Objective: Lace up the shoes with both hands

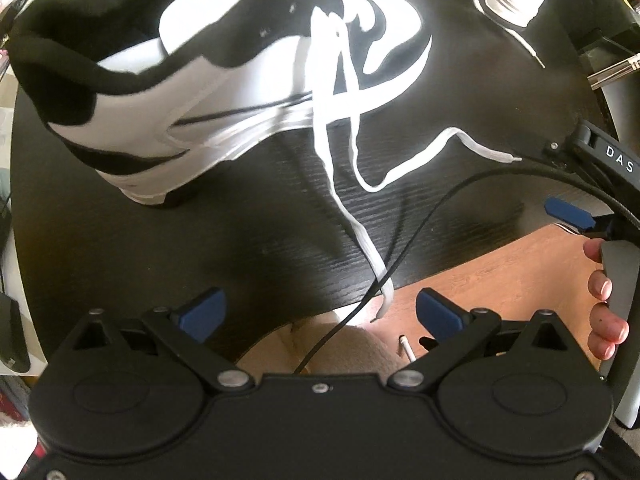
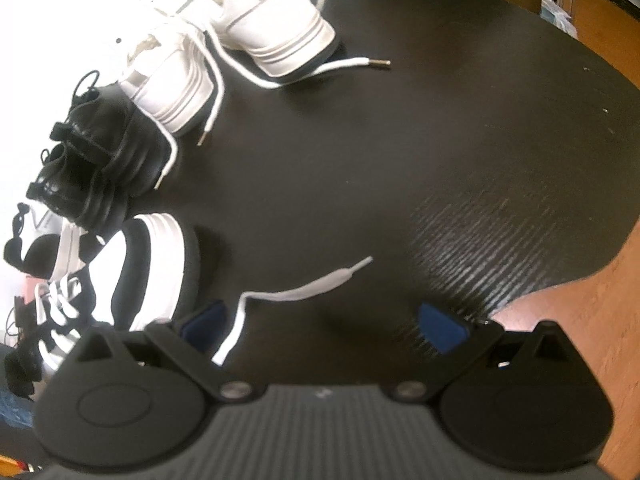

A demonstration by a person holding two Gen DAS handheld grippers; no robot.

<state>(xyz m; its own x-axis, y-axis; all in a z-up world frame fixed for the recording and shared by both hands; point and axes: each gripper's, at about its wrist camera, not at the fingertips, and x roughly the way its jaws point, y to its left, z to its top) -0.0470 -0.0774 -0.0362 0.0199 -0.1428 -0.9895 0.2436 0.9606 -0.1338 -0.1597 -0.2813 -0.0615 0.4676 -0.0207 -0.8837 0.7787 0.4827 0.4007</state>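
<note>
Left claw (image 1: 318,312) hangs spread and empty at the desk (image 1: 240,220) edge; right claw (image 2: 324,324), also spread, straddles a lace (image 2: 288,294).

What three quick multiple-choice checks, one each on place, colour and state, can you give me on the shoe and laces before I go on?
1. Where does the near lace end of the black-and-white shoe lie in the left wrist view?
A. Over the table's front edge
B. Inside the shoe
C. Under the sole

2. What colour are that shoe's laces?
A. Red
B. White
C. Green

3. How do the left gripper and right gripper stand?
A. Both shut on a lace
B. One shut
C. Both open, holding nothing

Answers: 1 A, the lace tip hangs past the dark table; 2 B, they show white against the table; 3 C, the blue fingers stand wide apart in both views.
</note>
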